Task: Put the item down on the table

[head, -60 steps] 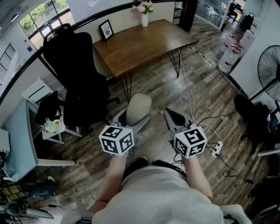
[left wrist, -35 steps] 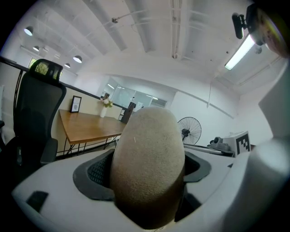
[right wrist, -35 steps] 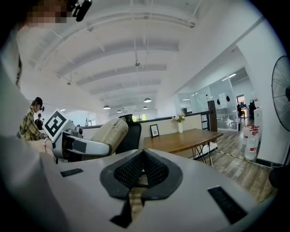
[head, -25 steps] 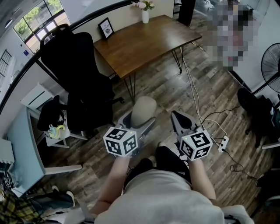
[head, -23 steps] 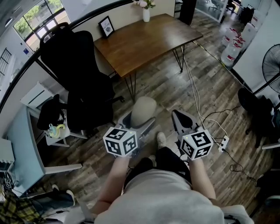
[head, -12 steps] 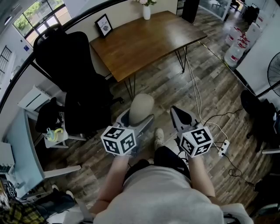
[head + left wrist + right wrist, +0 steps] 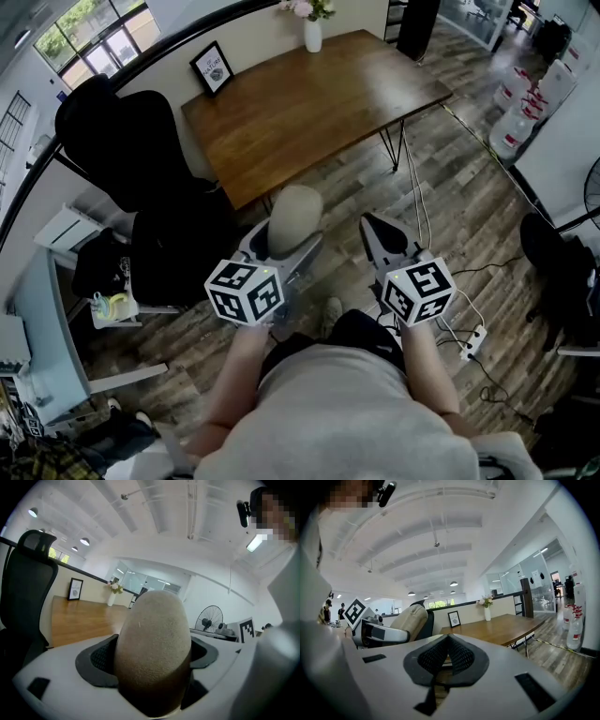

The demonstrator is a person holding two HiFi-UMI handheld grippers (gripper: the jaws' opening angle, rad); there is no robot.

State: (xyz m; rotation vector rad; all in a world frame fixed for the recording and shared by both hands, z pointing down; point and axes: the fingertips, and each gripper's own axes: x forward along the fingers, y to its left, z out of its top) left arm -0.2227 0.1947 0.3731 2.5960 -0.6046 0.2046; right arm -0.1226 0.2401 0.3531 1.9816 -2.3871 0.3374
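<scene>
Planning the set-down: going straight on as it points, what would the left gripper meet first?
Probably the near edge of the brown wooden table, though depth is unclear. The left gripper, shut on the beige egg-shaped item, points at it; the black office chair stands left of that line.

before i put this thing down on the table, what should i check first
1. Grip: the left tool has its pads on both sides of the beige item: ok.
2. The right tool is shut and empty: ok.
3. Landing spot: the near part of the table is bare, and the vase and picture frame stand at the far edge: ok.
4. Item above the tabletop: it appears short of the near edge: not ok.
5. Clearance from the black chair at the table's left end: cannot tell.
</scene>
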